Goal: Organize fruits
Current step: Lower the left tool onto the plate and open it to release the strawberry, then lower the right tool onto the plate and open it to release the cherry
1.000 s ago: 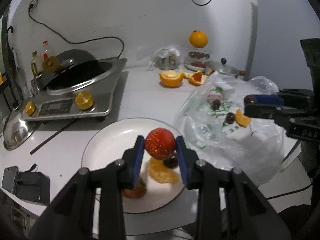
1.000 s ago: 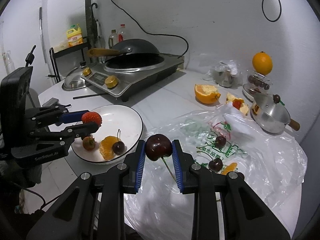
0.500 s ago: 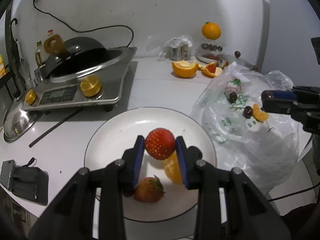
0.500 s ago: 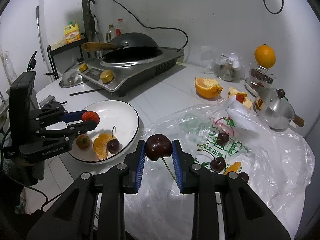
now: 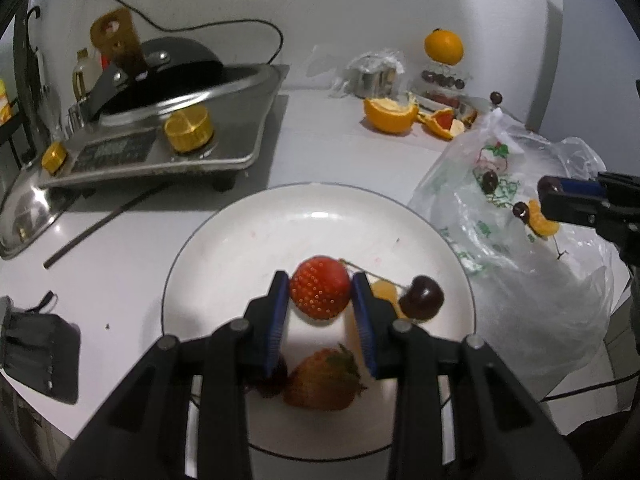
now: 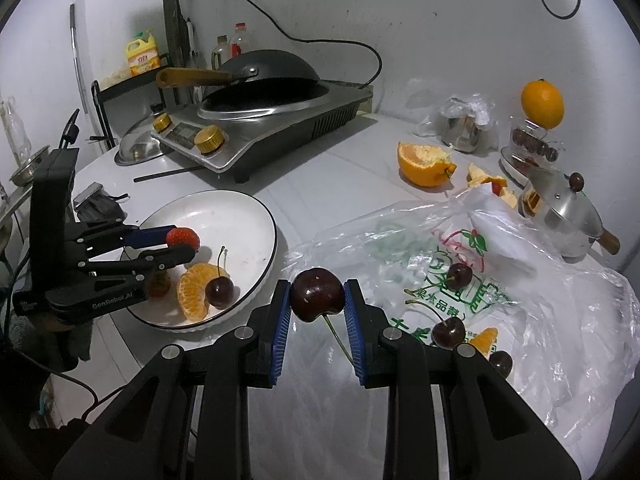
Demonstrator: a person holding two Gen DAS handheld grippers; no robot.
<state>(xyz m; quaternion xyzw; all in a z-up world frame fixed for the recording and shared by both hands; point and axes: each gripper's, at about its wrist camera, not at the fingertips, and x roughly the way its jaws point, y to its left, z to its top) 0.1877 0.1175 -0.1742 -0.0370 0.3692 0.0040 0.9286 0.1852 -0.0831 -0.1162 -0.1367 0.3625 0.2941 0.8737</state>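
The left tool (image 5: pixel 320 292) clamps a strawberry (image 5: pixel 319 291) above the white plate (image 5: pixel 240 248) near the table's front edge (fruit already there), while the right tool (image 6: pixel 317 300) pinches a cherry (image 6: pixel 317 294) over the plastic bag (image 6: pixel 560 320).

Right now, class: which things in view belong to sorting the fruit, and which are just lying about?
Job: strawberry in left tongs; cherry in right tongs; plate; bag.

Lying about: cooker, wok, pot, bottles.
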